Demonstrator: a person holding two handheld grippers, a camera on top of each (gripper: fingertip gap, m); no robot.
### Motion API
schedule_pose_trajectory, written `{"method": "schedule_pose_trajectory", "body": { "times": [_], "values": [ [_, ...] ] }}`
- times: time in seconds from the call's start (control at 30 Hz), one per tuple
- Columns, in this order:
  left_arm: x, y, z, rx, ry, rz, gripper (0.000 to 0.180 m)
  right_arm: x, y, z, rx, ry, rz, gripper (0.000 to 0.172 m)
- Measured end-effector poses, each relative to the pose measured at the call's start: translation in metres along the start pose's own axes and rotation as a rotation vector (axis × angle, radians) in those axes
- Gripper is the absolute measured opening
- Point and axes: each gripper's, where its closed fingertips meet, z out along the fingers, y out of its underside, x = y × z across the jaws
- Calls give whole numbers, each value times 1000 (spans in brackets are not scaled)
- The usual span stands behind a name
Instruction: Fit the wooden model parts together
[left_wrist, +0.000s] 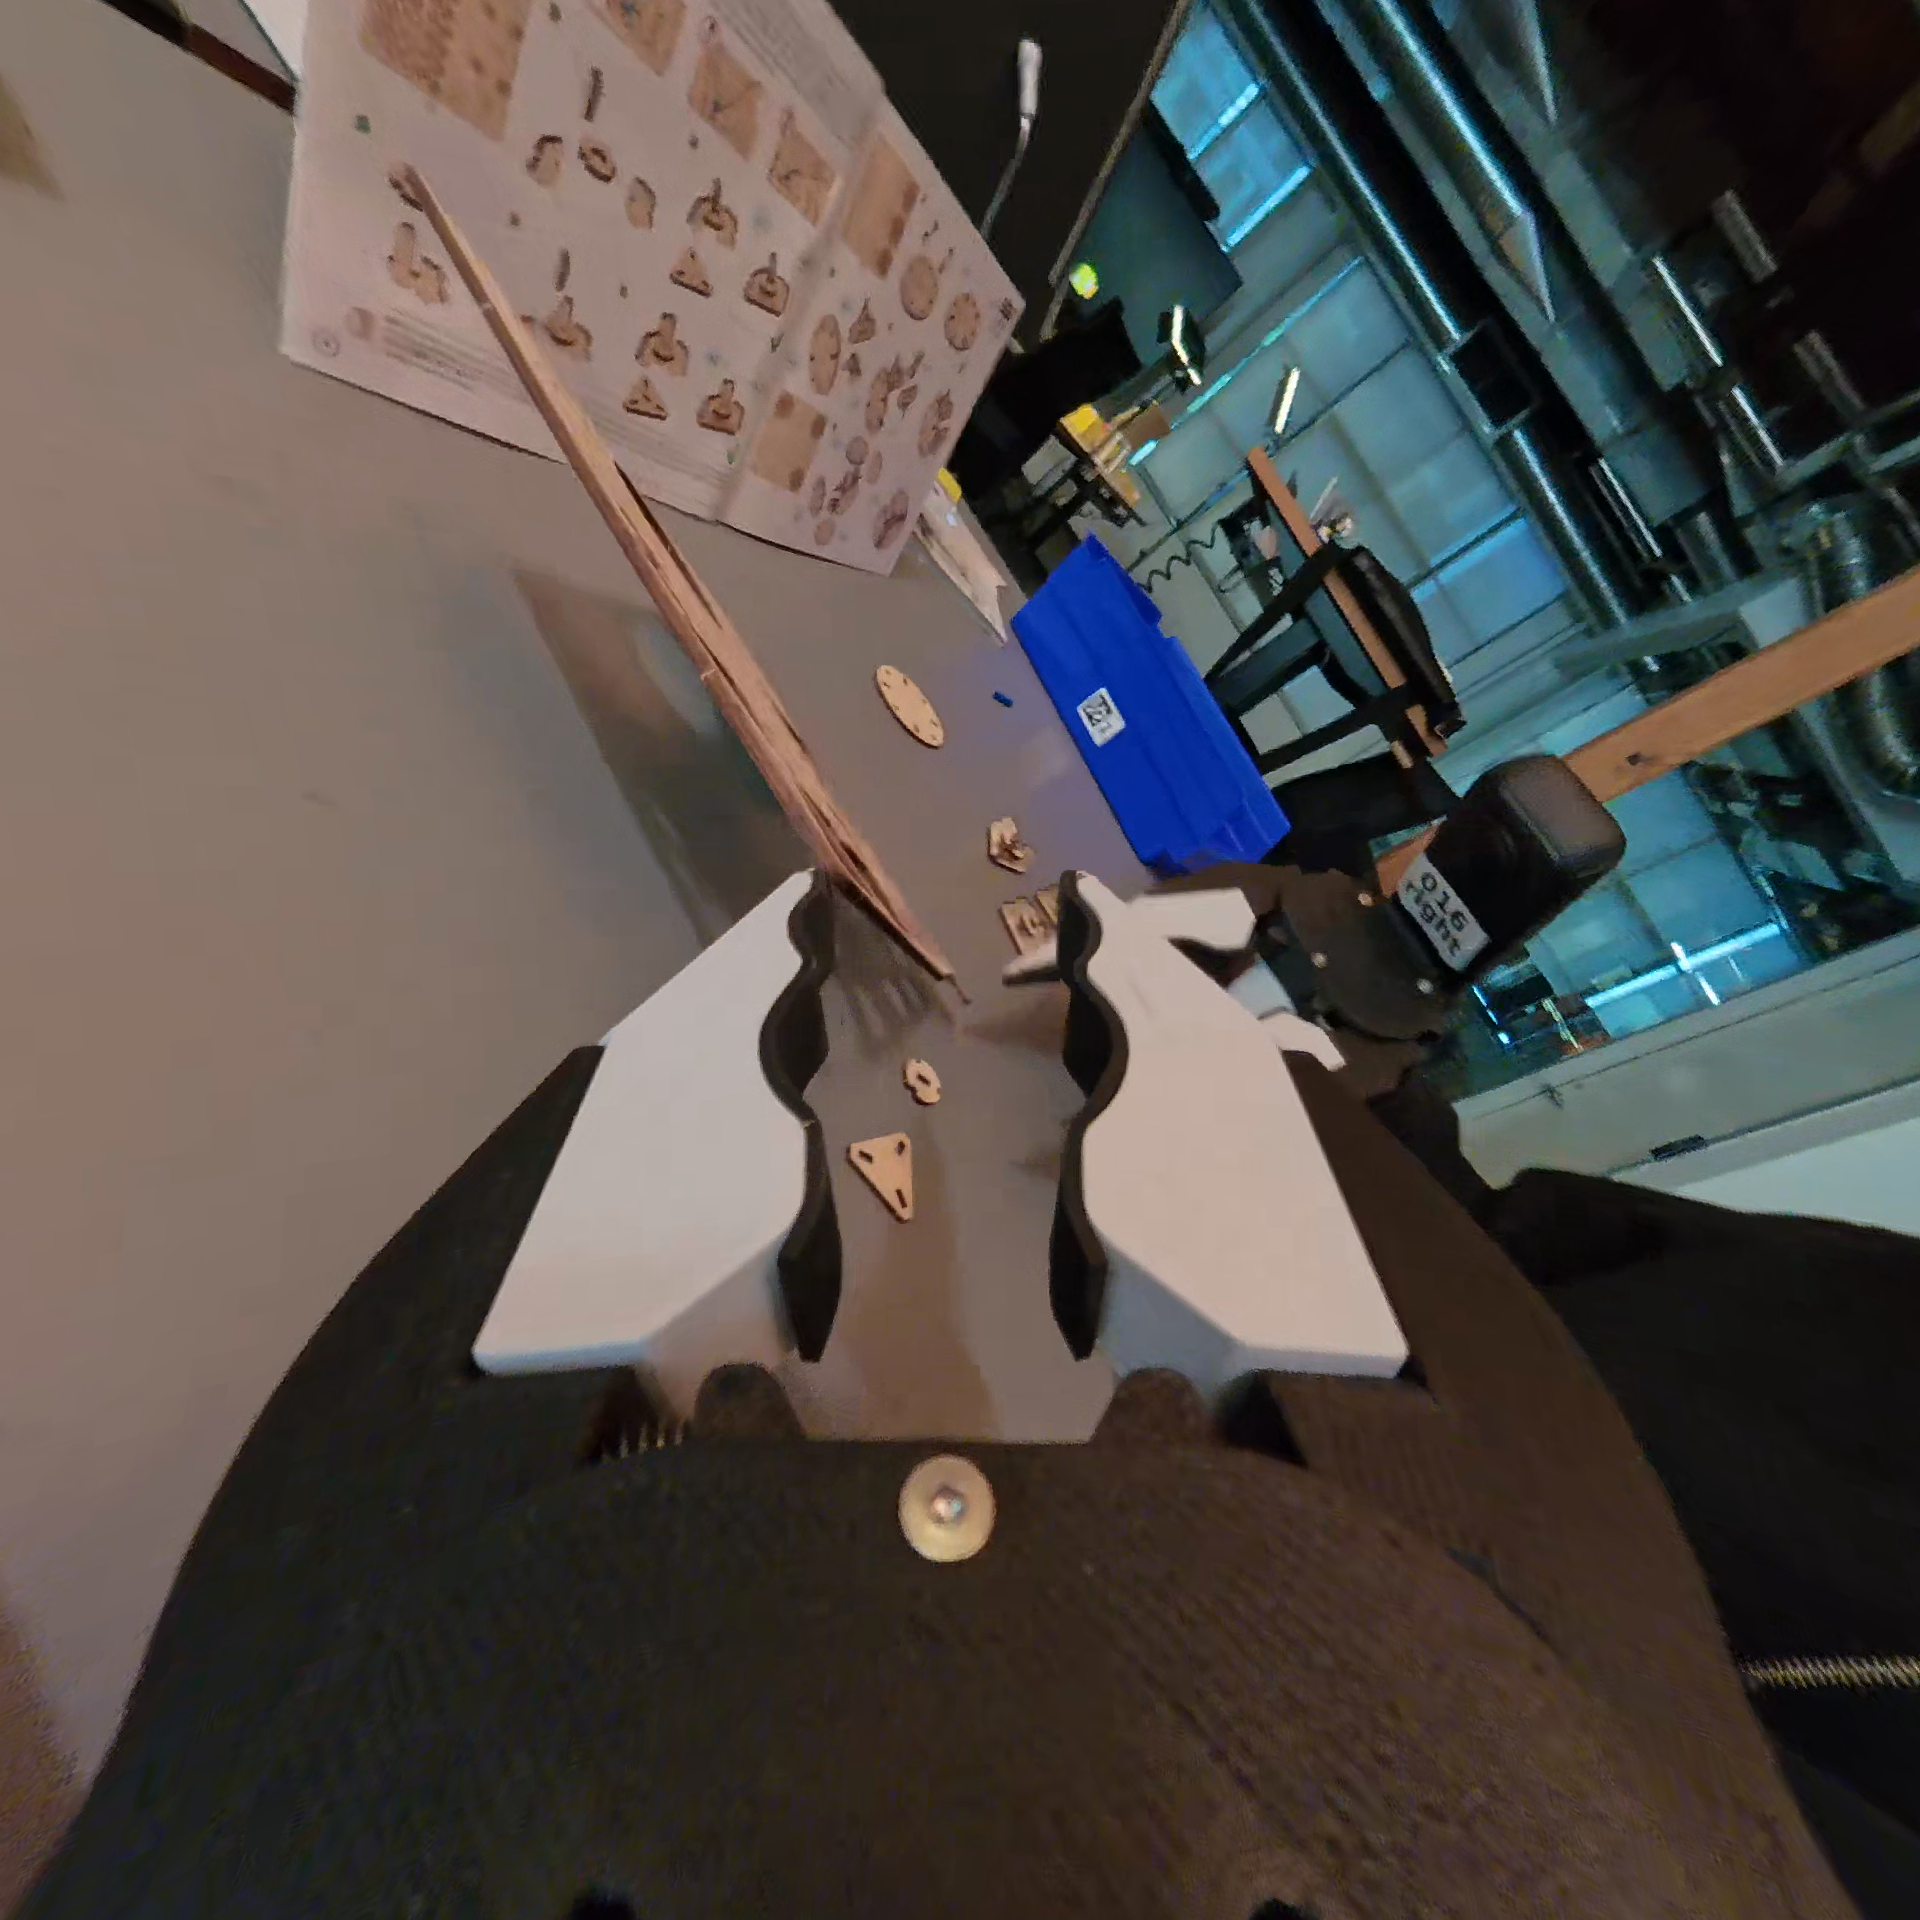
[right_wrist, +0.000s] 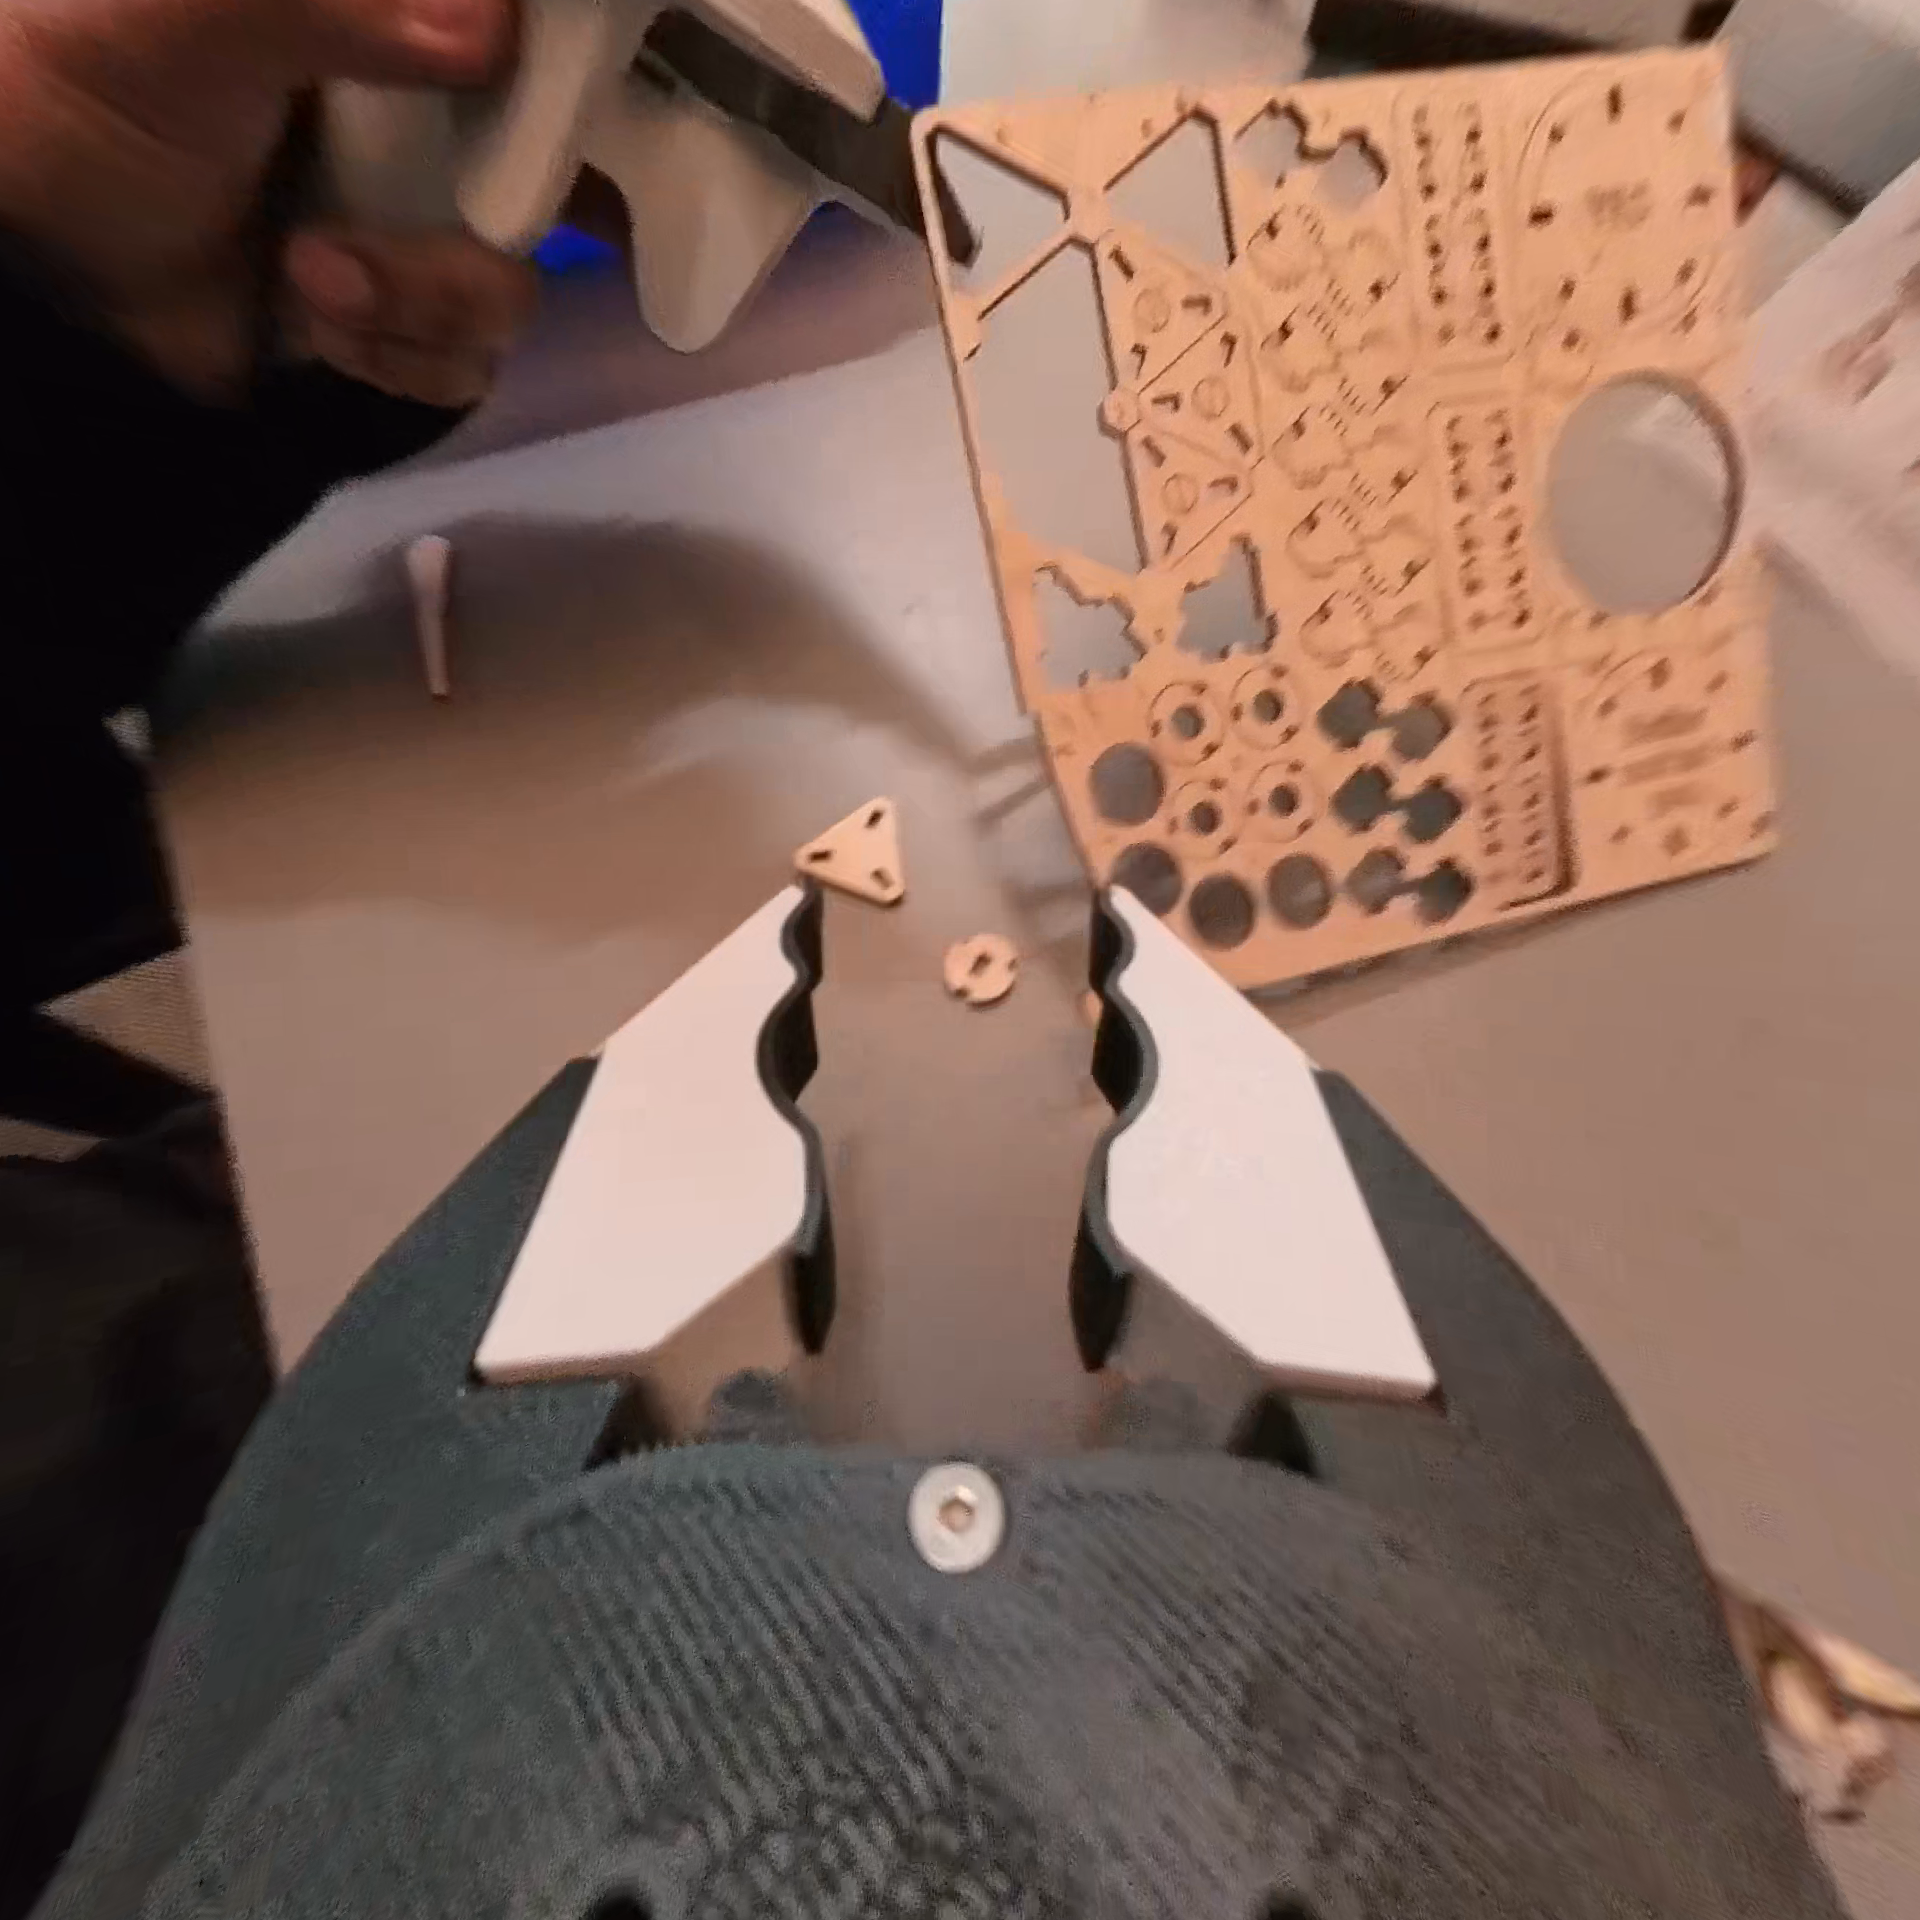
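My left gripper (left_wrist: 945, 904) is open over the grey table (left_wrist: 260, 727). A laser-cut wooden parts sheet (left_wrist: 644, 540) stands on edge and leans against its left pad only; the other pad is well clear of it. In the right wrist view the sheet (right_wrist: 1403, 520) is blurred and tilted, with a finger of the left gripper (right_wrist: 769, 62) at its top corner. My right gripper (right_wrist: 956, 909) is open and empty just above the table. A small notched round piece (right_wrist: 982, 971) lies on the table between its tips, and a wooden triangle (right_wrist: 852, 857) lies just past its left tip. Both pieces also show in the left wrist view, round (left_wrist: 921, 1078) and triangle (left_wrist: 883, 1169).
A wooden disc (left_wrist: 909, 704) and small part clusters (left_wrist: 1008, 842) lie farther along the table. A blue bin (left_wrist: 1143, 717) stands at the far edge, with an instruction sheet (left_wrist: 675, 260) behind. A thin wooden peg (right_wrist: 431, 613) lies at the left. A hand (right_wrist: 260, 156) holds the left gripper. The left gripper's tips are roughly 12 cm from the right gripper's. From either gripper's tips it is about 15 cm to the thin wooden peg (right_wrist: 431, 613).
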Motion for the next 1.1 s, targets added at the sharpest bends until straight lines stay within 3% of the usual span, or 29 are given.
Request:
{"method": "schedule_pose_trajectory", "body": {
  "times": [0.2, 0.33, 0.43, 0.5, 0.6, 0.73, 0.83, 0.93, 1.03, 1.1],
  "values": [
    [-29, -14, -10, 134, -86, -42, 55, 1, 32, 13, -97, 65, 13, 50],
    [-48, -11, -18, 65, -306, 102, 58, 8, 32, 29, -116, 80, 31, 45],
    [-48, -14, -24, 39, -399, 198, 57, 7, 31, 32, -126, 66, 13, 31],
    [-46, -17, -27, 44, -422, 230, 57, 4, 32, 31, -134, 56, -8, 15],
    [-33, -19, -24, 66, -354, 235, 55, 3, 32, 22, -126, 83, -42, 15],
    [-14, -20, -18, 69, -286, 304, 50, -36, 15, -20, 38, -43, -90, 15],
    [1, -9, -5, -7, -275, 450, 41, -55, 27, -66, 76, -70, -136, 15],
    [22, 17, 22, -122, -204, 548, 40, -13, 57, -122, 80, 84, 28, 15],
    [56, 49, 60, -194, -40, 546, 39, 43, 101, -180, 126, 229, 291, 14],
    [75, 78, 87, -271, 46, 541, 37, 57, 122, -201, 159, 246, 392, 14]
  ]
}}
